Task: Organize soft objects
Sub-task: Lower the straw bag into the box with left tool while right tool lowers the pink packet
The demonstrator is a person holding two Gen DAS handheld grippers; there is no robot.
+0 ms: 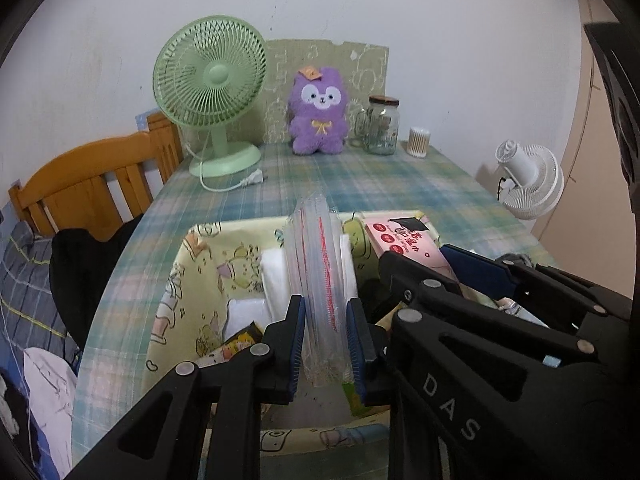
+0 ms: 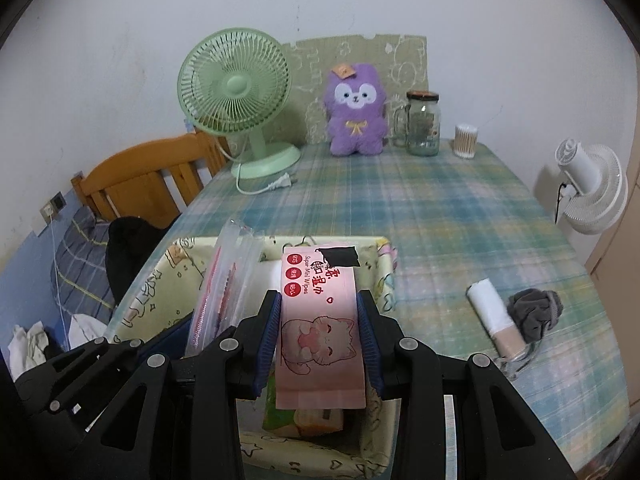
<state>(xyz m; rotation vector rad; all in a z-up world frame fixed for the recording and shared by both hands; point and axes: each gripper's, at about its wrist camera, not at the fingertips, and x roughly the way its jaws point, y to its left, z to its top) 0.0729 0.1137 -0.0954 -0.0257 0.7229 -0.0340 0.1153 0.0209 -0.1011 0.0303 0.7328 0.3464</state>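
A yellow cartoon-print fabric basket (image 1: pixel 188 272) (image 2: pixel 172 276) sits at the near edge of the table. My left gripper (image 1: pixel 326 320) is shut on a stack of clear zip bags with red seals (image 1: pixel 320 272), held upright over the basket; the bags also show in the right wrist view (image 2: pixel 224 292). My right gripper (image 2: pixel 318 316) is shut on a pink wet-wipes pack (image 2: pixel 320 320) over the basket's right half; the pack also shows in the left wrist view (image 1: pixel 408 246). White packets (image 1: pixel 272 280) and snack packs (image 2: pixel 304 416) lie inside.
On the plaid tablecloth (image 2: pixel 440 216) stand a green fan (image 2: pixel 240 100), a purple plush (image 2: pixel 356 112), a glass jar (image 2: pixel 422 124) and a cotton swab tub (image 2: pixel 466 140) at the back. A white roll (image 2: pixel 494 316) and a grey scrunchie (image 2: pixel 534 312) lie right. A wooden bed frame (image 1: pixel 84 184) is at left.
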